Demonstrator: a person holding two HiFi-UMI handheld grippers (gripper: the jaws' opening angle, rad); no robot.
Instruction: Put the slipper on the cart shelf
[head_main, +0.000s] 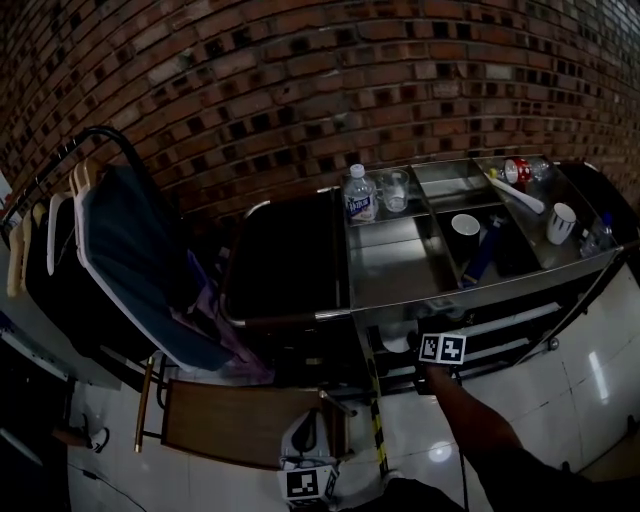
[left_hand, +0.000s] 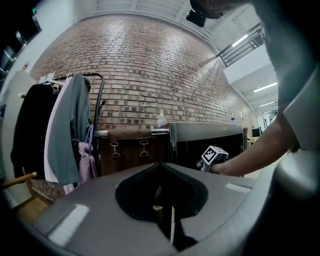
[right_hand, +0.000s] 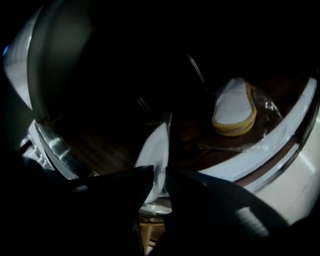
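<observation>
While the right gripper (right_hand: 159, 172) sits slack-jawed around an edge-on white slipper (right_hand: 154, 147) over the cart shelf (right_hand: 200, 150), it could topple off the rim. The left gripper (left_hand: 160, 164) is closed, empty.

Grey broad-jawed left gripper (left_hand: 165, 200) and dark right gripper (right_hand: 159, 185) each carry a white cube (head_main: 441, 349) with black square markers

On the dark wooden shelf (right_hand: 195, 142), bare room is left between the upright slipper (right_hand: 156, 150) and the flat slipper (right_hand: 235, 107) lying at the right. Access is hemmed by a steel post (right_hand: 52, 142) on the left and a white rim (right_hand: 270, 142) along the front, and garments (head_main: 130, 260) are hung beside the cart (head_main: 400, 270).
</observation>
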